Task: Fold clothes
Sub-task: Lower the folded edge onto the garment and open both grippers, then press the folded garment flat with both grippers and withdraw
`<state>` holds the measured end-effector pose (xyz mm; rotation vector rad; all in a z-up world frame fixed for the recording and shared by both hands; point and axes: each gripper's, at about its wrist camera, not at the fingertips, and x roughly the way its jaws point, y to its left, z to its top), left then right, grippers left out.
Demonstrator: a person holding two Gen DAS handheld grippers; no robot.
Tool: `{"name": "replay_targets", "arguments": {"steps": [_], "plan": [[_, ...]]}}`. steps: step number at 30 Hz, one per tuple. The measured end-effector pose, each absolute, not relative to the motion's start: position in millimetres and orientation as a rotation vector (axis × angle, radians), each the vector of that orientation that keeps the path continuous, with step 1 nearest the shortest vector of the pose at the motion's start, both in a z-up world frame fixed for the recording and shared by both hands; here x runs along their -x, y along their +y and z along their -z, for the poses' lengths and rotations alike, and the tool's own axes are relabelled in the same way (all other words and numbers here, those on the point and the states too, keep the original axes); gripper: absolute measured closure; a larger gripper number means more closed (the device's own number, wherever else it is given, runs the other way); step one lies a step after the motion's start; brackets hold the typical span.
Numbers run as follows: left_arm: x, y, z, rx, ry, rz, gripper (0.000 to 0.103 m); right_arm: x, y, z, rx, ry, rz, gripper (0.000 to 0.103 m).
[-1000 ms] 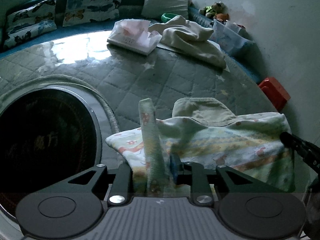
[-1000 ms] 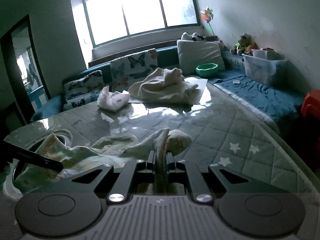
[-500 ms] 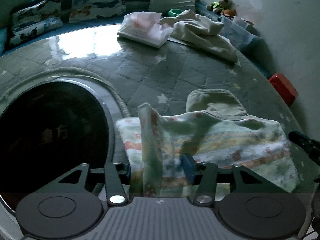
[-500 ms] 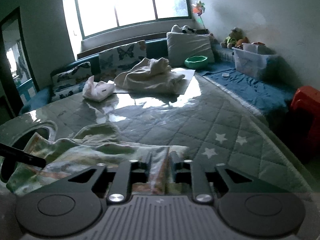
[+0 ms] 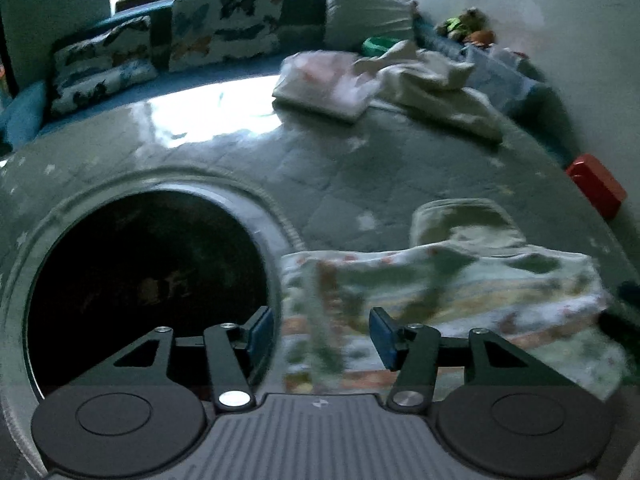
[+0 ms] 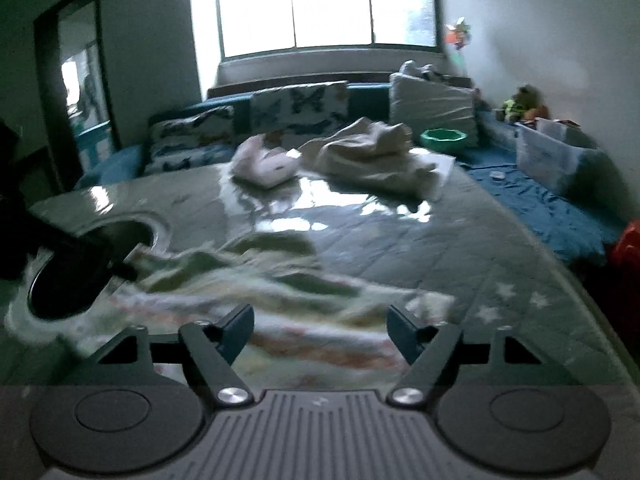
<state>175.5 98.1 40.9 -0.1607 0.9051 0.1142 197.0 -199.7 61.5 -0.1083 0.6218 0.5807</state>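
A small patterned garment [image 5: 460, 292] with pale green, orange and blue print lies flat on the quilted grey table cover, its plain green part [image 5: 460, 220] at the far side. It also shows in the right wrist view [image 6: 280, 300]. My left gripper [image 5: 320, 334] is open above the garment's left edge, holding nothing. My right gripper [image 6: 320, 330] is open above the garment's right end, holding nothing. The left gripper's dark tip [image 6: 120, 268] shows at the left of the right wrist view.
A large round dark opening [image 5: 148, 280] sits in the table left of the garment. A folded pinkish cloth [image 5: 328, 88] and a heap of cream clothes [image 5: 436, 84] lie at the far side. Butterfly cushions [image 5: 224, 28] line the back. A red stool [image 5: 596, 186] stands right.
Both grippers have opened and let go of the garment. The raised folds they held have dropped, and the garment now lies flat. Both grippers have drawn back a little.
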Motion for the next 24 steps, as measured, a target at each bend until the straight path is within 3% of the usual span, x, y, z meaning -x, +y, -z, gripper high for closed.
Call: {"name": "replay_targets", "arguments": {"steps": [14, 16, 24], "plan": [[-155, 40, -24, 0.048, 0.914, 0.023, 0.044, -163, -181, -38, 0.224, 0.670, -0.620, 0.007], [-154, 37, -19, 0.041, 0.922, 0.021, 0.040, -162, -183, -39, 0.220, 0.667, -0.617, 0.000], [-145, 32, -20, 0.030, 0.910, 0.023, 0.020, -156, -185, -35, 0.219, 0.688, -0.603, 0.000]]}}
